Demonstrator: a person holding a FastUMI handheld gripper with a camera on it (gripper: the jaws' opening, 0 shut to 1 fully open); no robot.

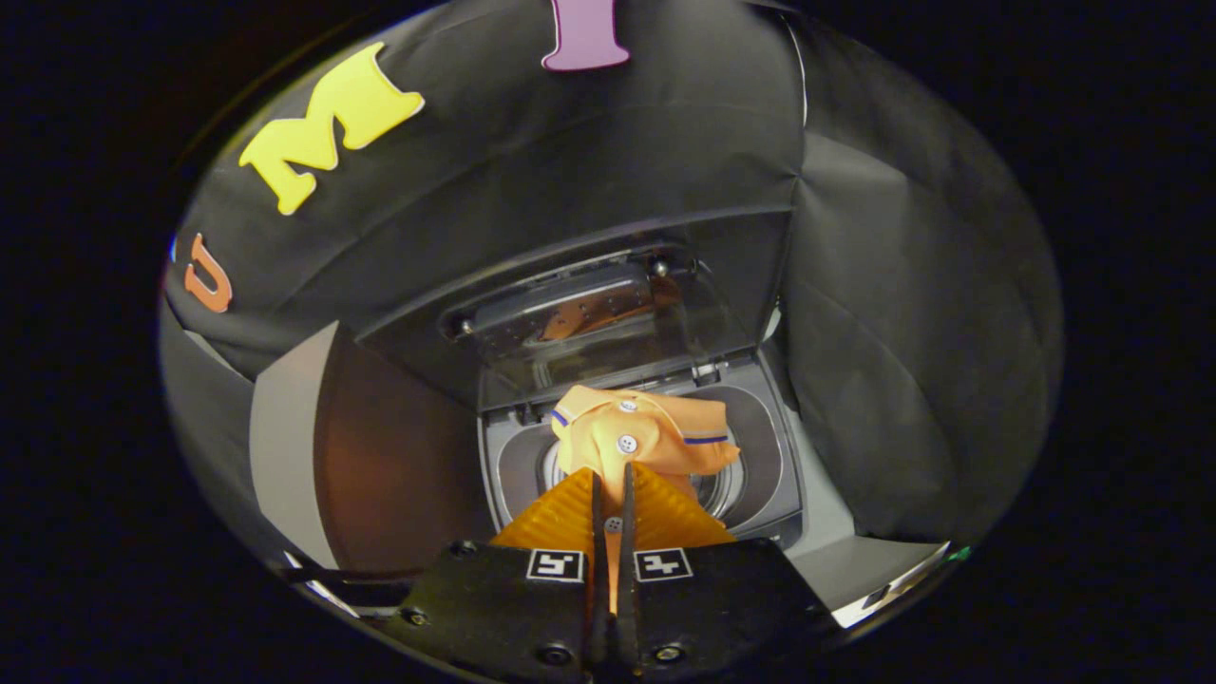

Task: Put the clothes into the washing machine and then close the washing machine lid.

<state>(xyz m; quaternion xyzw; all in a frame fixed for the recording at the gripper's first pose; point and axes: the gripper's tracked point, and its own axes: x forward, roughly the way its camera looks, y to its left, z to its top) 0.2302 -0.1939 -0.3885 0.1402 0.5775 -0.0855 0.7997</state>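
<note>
An orange polo shirt (638, 435) with white buttons and dark trim hangs bunched from my gripper (613, 472), whose fingers are shut on its placket. The shirt dangles over the round drum opening (720, 486) of a small grey top-loading washing machine (771, 446), just ahead of the fingers. The machine's see-through lid (589, 323) stands raised behind the opening and reflects the orange cloth. The shirt hides most of the drum.
A brown surface (389, 465) lies to the left of the machine, with a pale strip (285, 446) along its far-left side. Black cloth walls (902, 380) close in behind and to the right. A light floor patch (855, 570) shows at the right of the machine.
</note>
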